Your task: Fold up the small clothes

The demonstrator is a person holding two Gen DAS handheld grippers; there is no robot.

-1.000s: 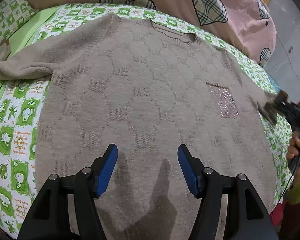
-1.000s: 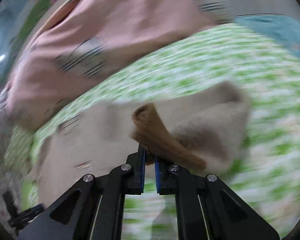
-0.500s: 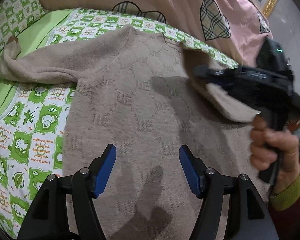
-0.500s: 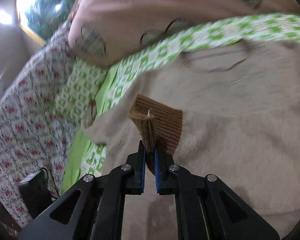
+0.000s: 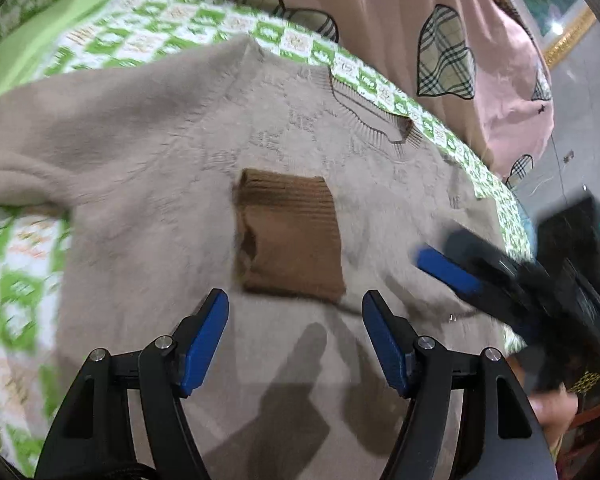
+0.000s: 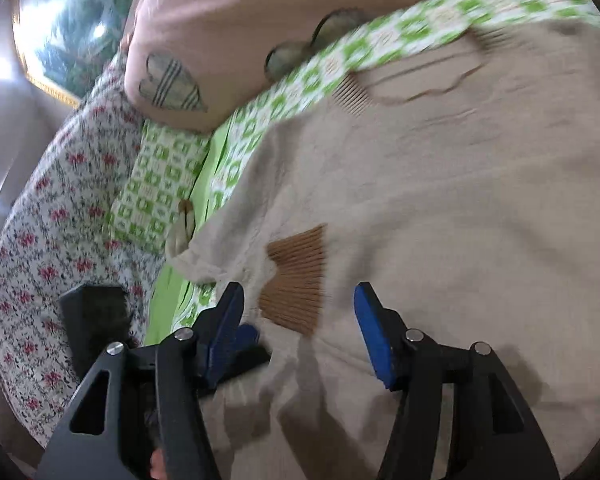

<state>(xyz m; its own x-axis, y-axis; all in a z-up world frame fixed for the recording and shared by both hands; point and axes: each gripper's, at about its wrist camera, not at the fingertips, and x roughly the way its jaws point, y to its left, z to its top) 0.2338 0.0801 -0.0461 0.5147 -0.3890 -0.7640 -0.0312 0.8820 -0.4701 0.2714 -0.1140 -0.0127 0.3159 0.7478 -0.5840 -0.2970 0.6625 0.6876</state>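
Sweater: spread flat on the bedsheet, filling the middle of the left wrist frame; neckline toward the upper right.
Sleeve cuff: folded onto the sweater's chest, at frame centre, below the collar.
Other sleeve: stretched toward the left edge.
Quilt: behind the sweater, along the top and upper right.
Left gripper: lower centre, over the sweater's lower part, just below the cuff.
Right gripper: at the right, over the sweater's side.
Patterned cloth: far left of the right wrist frame, beside the bedsheet.
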